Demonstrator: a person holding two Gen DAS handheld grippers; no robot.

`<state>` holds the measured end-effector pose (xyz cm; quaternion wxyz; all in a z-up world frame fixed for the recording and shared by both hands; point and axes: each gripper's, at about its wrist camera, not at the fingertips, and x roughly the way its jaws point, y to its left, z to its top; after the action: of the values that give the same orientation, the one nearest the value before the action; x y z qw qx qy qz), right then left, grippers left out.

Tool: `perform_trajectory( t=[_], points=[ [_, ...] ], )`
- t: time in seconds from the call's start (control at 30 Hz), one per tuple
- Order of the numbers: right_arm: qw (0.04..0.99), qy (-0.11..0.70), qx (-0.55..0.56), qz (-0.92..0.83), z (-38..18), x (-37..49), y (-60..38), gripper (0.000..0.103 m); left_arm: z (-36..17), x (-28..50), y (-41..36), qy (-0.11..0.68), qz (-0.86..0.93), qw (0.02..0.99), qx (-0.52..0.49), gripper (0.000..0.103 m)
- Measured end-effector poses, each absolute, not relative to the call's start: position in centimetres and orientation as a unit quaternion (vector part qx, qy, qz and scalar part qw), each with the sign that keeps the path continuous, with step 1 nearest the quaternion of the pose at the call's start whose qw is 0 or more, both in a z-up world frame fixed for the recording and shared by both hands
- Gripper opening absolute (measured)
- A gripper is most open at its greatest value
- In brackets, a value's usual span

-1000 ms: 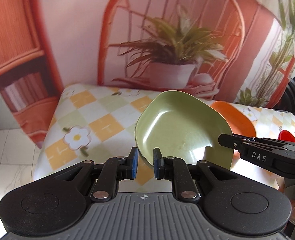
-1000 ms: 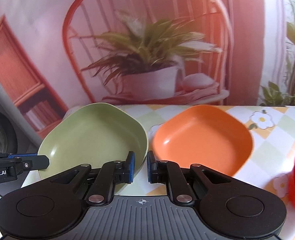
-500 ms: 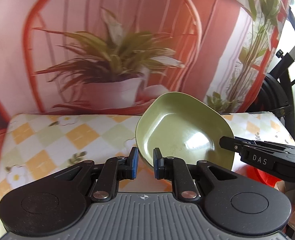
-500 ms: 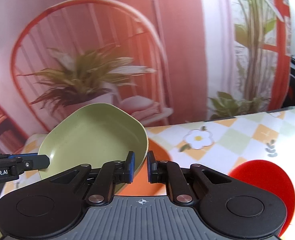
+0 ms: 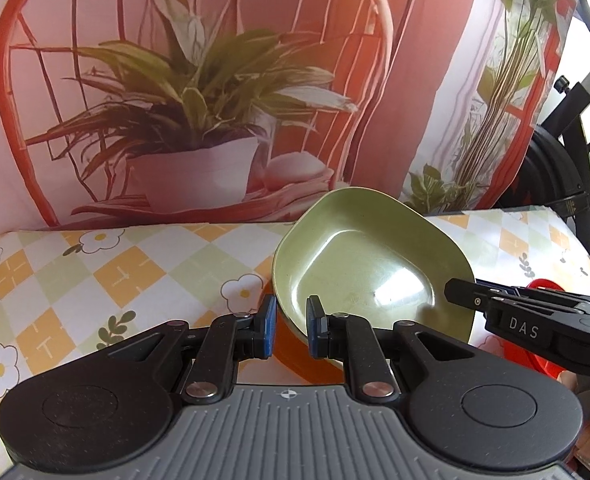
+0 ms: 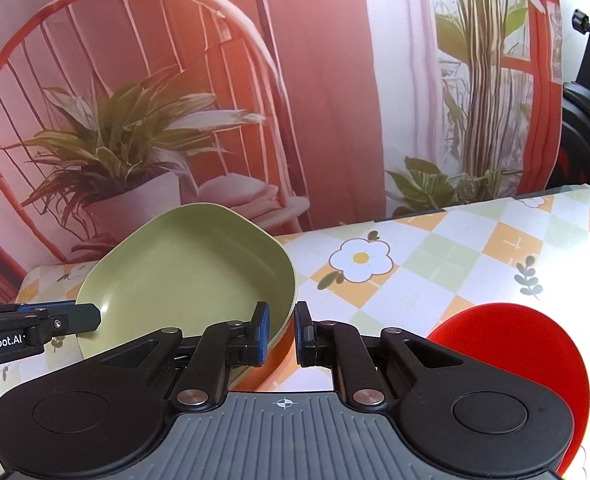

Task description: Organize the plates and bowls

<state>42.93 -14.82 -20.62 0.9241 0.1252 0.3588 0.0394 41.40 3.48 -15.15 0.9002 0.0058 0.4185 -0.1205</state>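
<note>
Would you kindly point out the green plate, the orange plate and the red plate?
green plate (image 5: 359, 264), left wrist view, inner base.
orange plate (image 6: 273, 360), right wrist view, outer wall below green rim.
red plate (image 6: 511, 344), right wrist view, flat face.

Smooth, semi-glossy green plate (image 5: 371, 264)

— Any writing you can make out from here?
— White letters "DAS" on the side of the right gripper (image 5: 535, 326), just right of the green plate (image 5: 367, 264).
— And the other one?
— The left gripper (image 6: 35, 330), just left of that same plate, reads "enRobot.AI"; the start is cut off at the edge.
— Anything on the plate itself?
— No, nothing printed there.
</note>
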Motion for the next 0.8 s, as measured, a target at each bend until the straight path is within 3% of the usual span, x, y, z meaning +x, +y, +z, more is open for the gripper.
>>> perform_trajectory(
  t=[0.8],
  points=[
    [0.919,0.376,0.116,0.039,-22.2,42.8,-14.2,0.013,-16.8,41.6,3.3,0.426,-0.111,0.897,0.044,0.017]
  ],
)
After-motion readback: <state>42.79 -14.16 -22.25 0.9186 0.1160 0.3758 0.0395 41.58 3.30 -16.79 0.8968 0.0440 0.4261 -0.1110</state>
